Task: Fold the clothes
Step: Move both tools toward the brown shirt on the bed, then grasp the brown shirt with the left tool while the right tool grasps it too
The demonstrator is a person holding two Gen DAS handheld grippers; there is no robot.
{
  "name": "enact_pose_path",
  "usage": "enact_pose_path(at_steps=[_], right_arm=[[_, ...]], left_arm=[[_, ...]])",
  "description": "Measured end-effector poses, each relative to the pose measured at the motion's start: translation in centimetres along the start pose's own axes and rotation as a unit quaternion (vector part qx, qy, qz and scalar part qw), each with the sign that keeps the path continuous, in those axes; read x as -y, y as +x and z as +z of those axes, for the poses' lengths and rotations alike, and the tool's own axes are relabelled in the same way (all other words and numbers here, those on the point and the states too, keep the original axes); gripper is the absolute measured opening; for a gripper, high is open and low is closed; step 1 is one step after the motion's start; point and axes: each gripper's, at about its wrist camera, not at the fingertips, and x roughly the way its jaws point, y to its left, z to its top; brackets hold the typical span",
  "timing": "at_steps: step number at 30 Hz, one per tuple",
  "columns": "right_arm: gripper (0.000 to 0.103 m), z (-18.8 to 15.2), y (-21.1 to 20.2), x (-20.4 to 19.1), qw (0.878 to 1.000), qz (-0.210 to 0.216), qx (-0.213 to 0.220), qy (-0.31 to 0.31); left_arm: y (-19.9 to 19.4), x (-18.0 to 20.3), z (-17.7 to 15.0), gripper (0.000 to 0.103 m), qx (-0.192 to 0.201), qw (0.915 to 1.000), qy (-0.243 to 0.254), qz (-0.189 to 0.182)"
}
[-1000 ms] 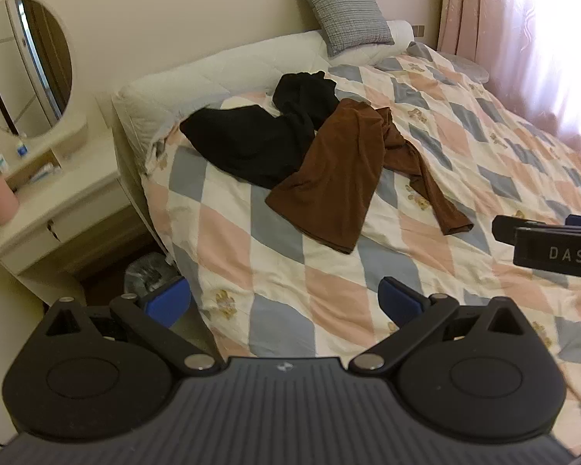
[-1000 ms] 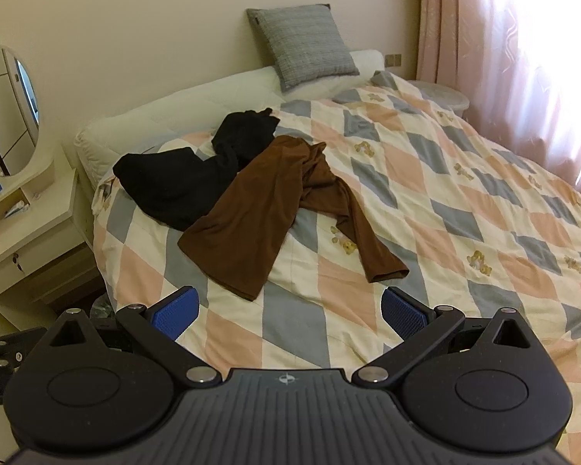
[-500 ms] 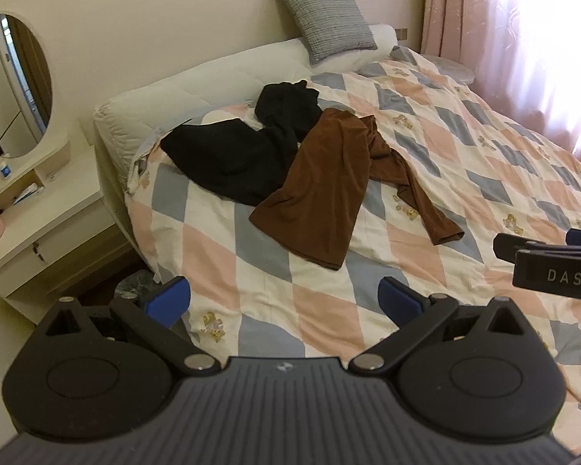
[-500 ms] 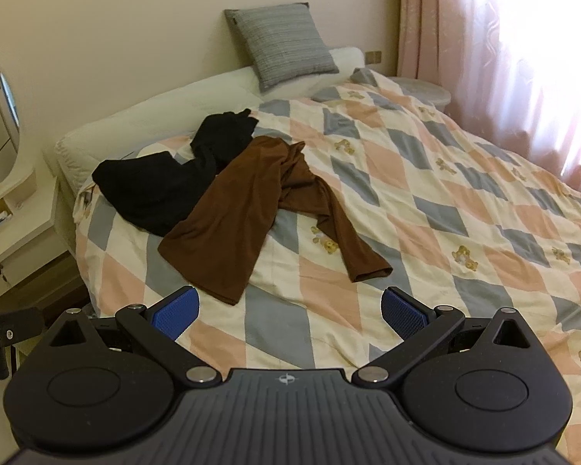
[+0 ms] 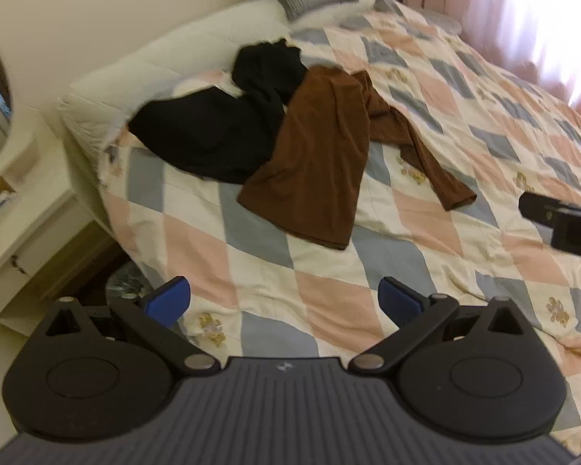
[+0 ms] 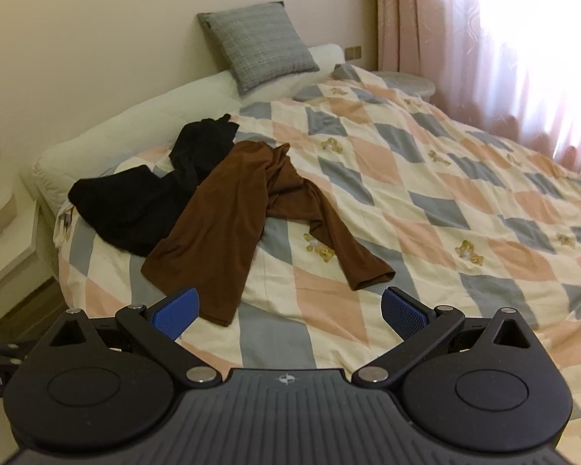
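Observation:
A brown long-sleeved top (image 5: 321,162) (image 6: 228,217) lies unfolded on the checked quilt (image 5: 464,147) (image 6: 426,178), one sleeve stretched toward the foot of the bed. A black garment (image 5: 220,135) (image 6: 147,201) lies crumpled to its left, partly under it. My left gripper (image 5: 284,304) is open and empty, above the quilt's near edge, short of the brown top. My right gripper (image 6: 290,312) is open and empty, just in front of the brown top's hem. The right gripper's body shows at the right edge of the left wrist view (image 5: 561,221).
A grey cushion (image 6: 257,44) leans on the wall above the white headboard (image 6: 135,124). A white dressing table (image 5: 23,209) with a round mirror stands left of the bed. Pink curtains (image 6: 484,38) hang at the right.
Both grippers have moved forward and closer to the bed; the clothes look larger and nearer. The jaws have stayed open. The clothes have not moved.

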Motion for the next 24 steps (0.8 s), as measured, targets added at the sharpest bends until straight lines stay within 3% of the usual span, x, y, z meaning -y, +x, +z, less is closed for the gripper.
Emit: enact_pose_path(at_steps=[7,16,20,24], right_arm=[[0.103,-0.5,6.3,3.5,0.993,-0.025,-0.011,0.111],[0.102,-0.6,16.3,6.1,0.987,-0.028,-0.061,0.145],[0.092,0.5,19.9,5.7,0.983,-0.008,-0.072,0.167],[0.090,2.1,22.8,4.9,0.981,0.009,-0.079,0.176]], left_arm=[[8.3,0.7,4.2,0.102,-0.034,0.9972,0.046,-0.048],[17.8,2.5,8.9,0.102,-0.022,0.9864,0.123,-0.107],[20.8,2.0,10.0,0.097,-0.028,0.9819,0.133,-0.131],[22.9,1.1,11.3,0.093,-0.033,0.9781,0.138,-0.152]])
